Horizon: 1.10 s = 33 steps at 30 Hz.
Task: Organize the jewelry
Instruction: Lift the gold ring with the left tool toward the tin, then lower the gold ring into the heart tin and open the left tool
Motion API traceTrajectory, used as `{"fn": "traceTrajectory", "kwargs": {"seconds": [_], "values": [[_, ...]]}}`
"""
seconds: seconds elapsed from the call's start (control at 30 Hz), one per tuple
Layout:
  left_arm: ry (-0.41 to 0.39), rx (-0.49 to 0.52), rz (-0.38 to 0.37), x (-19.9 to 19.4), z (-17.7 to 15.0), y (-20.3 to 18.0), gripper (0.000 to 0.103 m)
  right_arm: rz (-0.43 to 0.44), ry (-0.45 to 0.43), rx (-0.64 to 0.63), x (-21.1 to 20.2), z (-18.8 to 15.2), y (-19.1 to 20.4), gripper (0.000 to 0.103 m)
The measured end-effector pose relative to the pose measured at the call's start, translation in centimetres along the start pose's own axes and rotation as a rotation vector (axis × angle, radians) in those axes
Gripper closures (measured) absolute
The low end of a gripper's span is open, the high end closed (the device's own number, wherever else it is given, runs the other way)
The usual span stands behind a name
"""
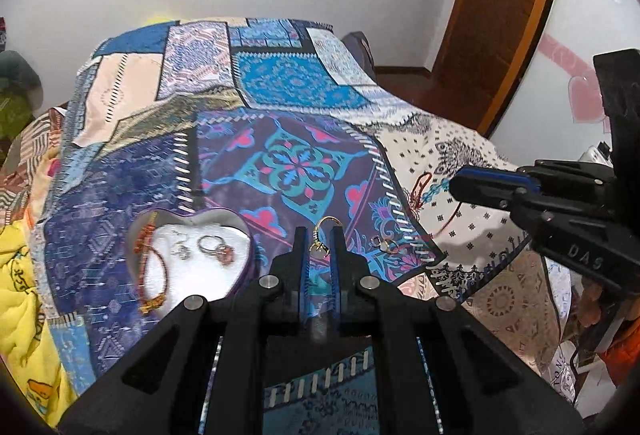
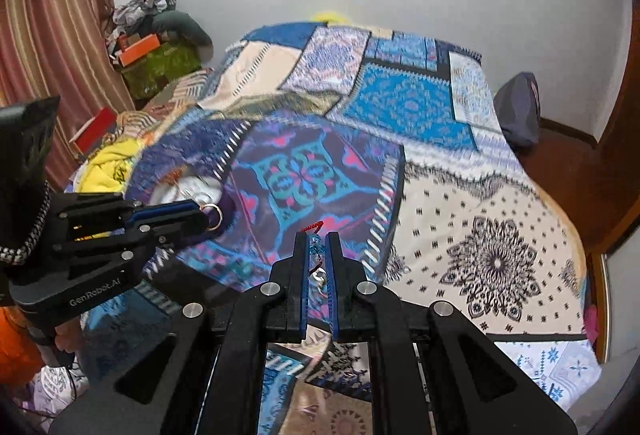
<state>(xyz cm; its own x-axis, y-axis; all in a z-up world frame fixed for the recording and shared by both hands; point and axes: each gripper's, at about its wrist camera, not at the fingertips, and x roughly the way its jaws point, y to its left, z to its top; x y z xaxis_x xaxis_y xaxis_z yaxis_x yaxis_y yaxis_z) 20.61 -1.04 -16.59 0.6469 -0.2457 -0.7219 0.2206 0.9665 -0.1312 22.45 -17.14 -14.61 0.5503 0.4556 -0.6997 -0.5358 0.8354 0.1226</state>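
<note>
Left tool (image 1: 319,235) has its two fingers pinched on a gold ring (image 1: 326,231) — the band loops up above the tips and the set end sits between the blue pads. In the right wrist view the same ring (image 2: 214,217) pokes out past the tip of that tool (image 2: 200,217), which comes in level from the left, held up off the bed.

Right tool (image 2: 317,241) is clamped on a red cord necklace with a turquoise bead pendant (image 2: 316,247); the cord curls out past the tips. From the left camera that tool (image 1: 464,185) reaches in from the right edge, roughly horizontal, with the red cord (image 1: 420,191) dangling off it above the cream part of the cover.

Just left of the left tool sits a heart-shaped tin (image 1: 244,271) with a white lining — inside are a beaded orange bracelet (image 1: 150,267), a silver ring (image 1: 208,243), an orange-stone ring (image 1: 225,253) and a small silver piece I can't make out. Another small ring (image 1: 386,245) lies loose on the patchwork bedspread (image 1: 296,83), just right of the left tool.
</note>
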Motion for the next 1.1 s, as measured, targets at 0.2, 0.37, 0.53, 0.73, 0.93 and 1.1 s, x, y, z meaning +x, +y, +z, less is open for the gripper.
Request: {"fn": "traceTrajectory", "kwargs": {"seconds": [0.2,0.37,0.53,0.73,0.93,1.1], "values": [[-0.051,-0.016,0.026,-2.7,0.3,1.2,0.095,0.030,-0.051,-0.023,-0.8,1.5,2.1,0.096],[-0.093,-0.038,0.057,-4.9,0.5,2.8,0.095,0.058,-0.085,-0.043,-0.9,2.9,4.0,0.096],[-0.121,-0.064,0.085,-6.6,0.4,4.6,0.095,0.092,-0.118,-0.059,-0.9,4.4,5.8,0.096],[-0.138,-0.103,0.116,-7.8,0.1,6.9,0.095,0.132,-0.139,-0.078,-0.3,5.7,7.9,0.096],[-0.137,-0.134,0.129,-7.9,-0.3,9.0,0.095,0.165,-0.130,-0.091,1.2,6.4,9.6,0.096],[-0.116,-0.152,0.114,-7.0,-0.9,9.9,0.095,0.187,-0.089,-0.095,3.2,6.0,10.4,0.096]]}}
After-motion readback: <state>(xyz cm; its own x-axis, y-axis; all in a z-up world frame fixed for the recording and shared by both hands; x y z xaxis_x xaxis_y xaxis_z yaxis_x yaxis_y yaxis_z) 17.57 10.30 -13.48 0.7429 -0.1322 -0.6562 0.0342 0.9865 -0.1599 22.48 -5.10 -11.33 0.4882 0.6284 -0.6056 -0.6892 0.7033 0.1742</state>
